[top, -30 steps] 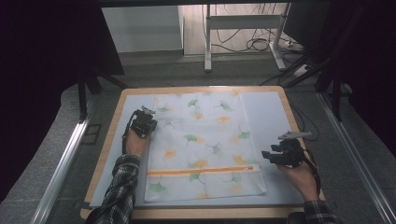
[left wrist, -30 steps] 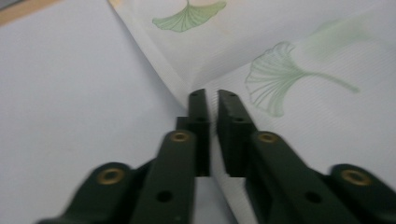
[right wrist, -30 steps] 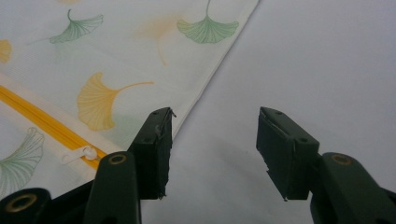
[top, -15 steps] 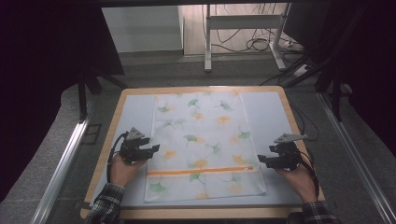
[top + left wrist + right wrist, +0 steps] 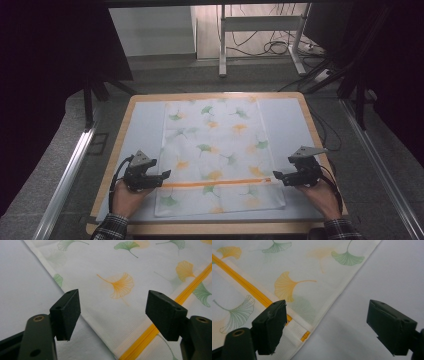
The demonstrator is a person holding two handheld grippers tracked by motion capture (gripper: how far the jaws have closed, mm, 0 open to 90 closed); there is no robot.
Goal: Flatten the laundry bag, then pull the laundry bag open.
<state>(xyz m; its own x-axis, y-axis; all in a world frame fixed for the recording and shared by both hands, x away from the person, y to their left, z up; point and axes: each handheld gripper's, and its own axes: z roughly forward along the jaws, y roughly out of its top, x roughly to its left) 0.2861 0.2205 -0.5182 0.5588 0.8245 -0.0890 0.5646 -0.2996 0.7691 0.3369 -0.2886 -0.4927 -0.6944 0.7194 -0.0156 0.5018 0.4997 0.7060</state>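
Observation:
A white cloth [image 5: 217, 150] printed with green and orange ginkgo leaves lies flat on the pale mat [image 5: 142, 125]. An orange zipper [image 5: 215, 183] runs across its near part. My left gripper [image 5: 165, 175] sits at the cloth's left edge, by the zipper's left end. Its jaws have just been opening and stand open over the cloth's hem [image 5: 82, 315], pressing on nothing. My right gripper [image 5: 276, 176] is at the zipper's right end [image 5: 305, 335]. Its jaws have also just been opening and stand open, one pad [image 5: 272, 325] over the zipper tape, the other over bare mat.
The mat lies on a table with a wooden rim [image 5: 215, 229]. Metal rails [image 5: 65, 175] run along both sides of the table. Beyond the far edge are desk legs [image 5: 222, 45] and cables on the floor. Bare mat flanks the cloth left and right.
My left hand has come from the cloth's upper left edge down toward me to the zipper's left end. Both pairs of jaws stand wider. The right hand has hardly moved.

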